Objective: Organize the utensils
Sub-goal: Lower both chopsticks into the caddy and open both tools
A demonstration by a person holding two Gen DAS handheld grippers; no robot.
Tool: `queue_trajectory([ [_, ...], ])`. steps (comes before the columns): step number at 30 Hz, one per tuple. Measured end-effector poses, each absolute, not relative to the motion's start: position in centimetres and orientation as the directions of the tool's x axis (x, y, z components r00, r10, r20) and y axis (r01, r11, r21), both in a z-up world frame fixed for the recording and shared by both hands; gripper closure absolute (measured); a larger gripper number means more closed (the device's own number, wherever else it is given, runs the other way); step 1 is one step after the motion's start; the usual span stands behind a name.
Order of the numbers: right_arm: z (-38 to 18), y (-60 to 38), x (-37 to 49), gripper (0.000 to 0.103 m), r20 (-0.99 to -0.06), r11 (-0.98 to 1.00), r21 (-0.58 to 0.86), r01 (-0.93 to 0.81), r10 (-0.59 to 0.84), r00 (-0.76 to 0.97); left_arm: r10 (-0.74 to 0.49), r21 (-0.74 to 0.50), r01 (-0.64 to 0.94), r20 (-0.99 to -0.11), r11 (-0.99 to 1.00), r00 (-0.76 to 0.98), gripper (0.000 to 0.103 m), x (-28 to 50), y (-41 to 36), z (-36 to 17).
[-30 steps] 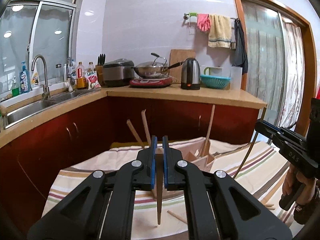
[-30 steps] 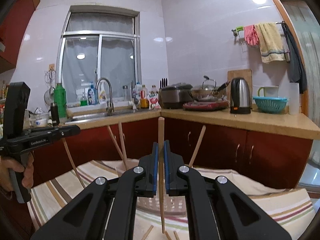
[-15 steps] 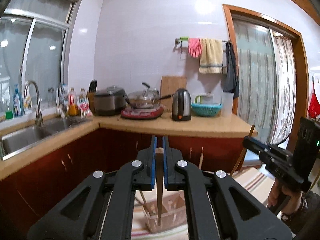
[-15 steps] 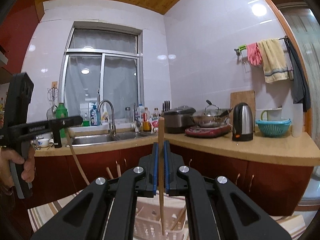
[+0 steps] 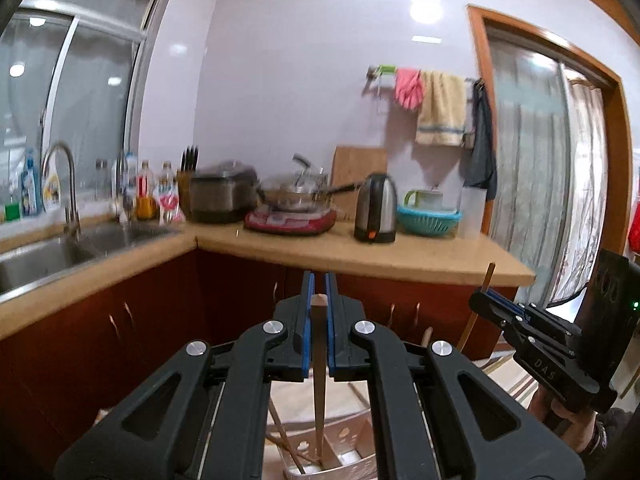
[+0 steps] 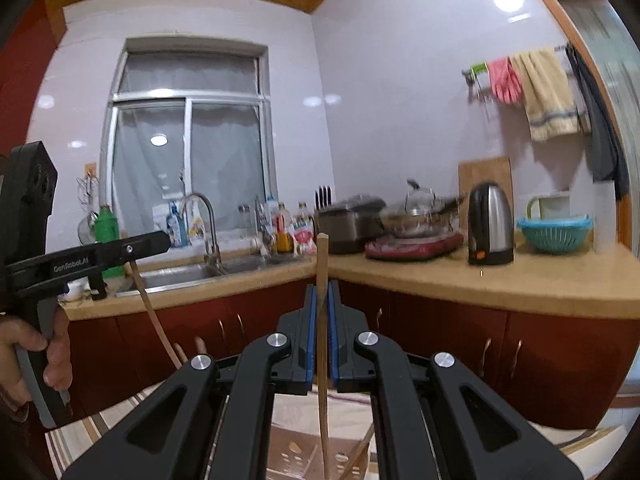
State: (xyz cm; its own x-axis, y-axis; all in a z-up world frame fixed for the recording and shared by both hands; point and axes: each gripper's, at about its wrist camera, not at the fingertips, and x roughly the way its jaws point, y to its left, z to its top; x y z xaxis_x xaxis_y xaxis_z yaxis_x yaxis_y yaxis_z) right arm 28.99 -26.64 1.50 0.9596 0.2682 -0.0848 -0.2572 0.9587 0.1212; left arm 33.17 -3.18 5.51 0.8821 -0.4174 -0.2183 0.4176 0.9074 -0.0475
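Currently I have each gripper clamped on one wooden chopstick: left gripper (image 5: 319, 312) jaws pinch the left chopstick (image 5: 319, 376) near its top, right gripper (image 6: 322, 312) likewise on the right chopstick (image 6: 323, 344). Both hang upright over the utensil basket (image 5: 352, 454). Light, stiff, smooth; I judge that a grip near the upper end limits swivel.
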Motion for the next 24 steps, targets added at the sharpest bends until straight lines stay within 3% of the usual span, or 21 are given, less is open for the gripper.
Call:
queue_trajectory([
  [12, -4.7, -25.9, 32.9, 0.097, -0.260, 0.959, 0.142, -0.244, 0.274, 0.926, -0.370, -0.085, 0.366, -0.369, 0.927, 0.852, 0.097, 37.9, -2.7, -1.4],
  [14, -5.2, -25.7, 33.2, 0.096, -0.282, 0.961, 0.135, -0.241, 0.271, 0.920, -0.349, -0.073, 0.347, -0.369, 0.935, 0.862, 0.085, 38.1, -2.8, -2.0],
  [15, -5.4, -25.6, 33.3, 0.094, -0.285, 0.961, 0.134, -0.243, 0.272, 0.919, -0.334, -0.062, 0.336, -0.370, 0.940, 0.867, 0.058, 38.1, -2.9, -2.1],
  [16, -5.5, -25.5, 33.2, 0.082, -0.285, 0.960, 0.131, -0.246, 0.274, 0.918, -0.333, -0.065, 0.334, -0.371, 0.940, 0.867, 0.038, 38.1, -3.0, -2.2],
  [17, -5.4, -25.4, 33.1, 0.066, -0.279, 0.961, 0.129, -0.246, 0.274, 0.921, -0.340, -0.076, 0.336, -0.361, 0.939, 0.868, 0.036, 37.9, -2.9, -2.1],
  [18, -5.3, -25.4, 32.9, 0.060, -0.270, 0.961, 0.127, -0.245, 0.271, 0.924, -0.346, -0.082, 0.340, -0.357, 0.937, 0.867, 0.036, 37.8, -2.9, -2.1],
  [24, -3.1, -25.7, 29.9, 0.057, -0.219, 0.963, 0.088, -0.253, 0.267, 0.939, -0.353, -0.072, 0.350, -0.337, 0.934, 0.873, 0.024, 35.9, -2.9, -0.8],
])
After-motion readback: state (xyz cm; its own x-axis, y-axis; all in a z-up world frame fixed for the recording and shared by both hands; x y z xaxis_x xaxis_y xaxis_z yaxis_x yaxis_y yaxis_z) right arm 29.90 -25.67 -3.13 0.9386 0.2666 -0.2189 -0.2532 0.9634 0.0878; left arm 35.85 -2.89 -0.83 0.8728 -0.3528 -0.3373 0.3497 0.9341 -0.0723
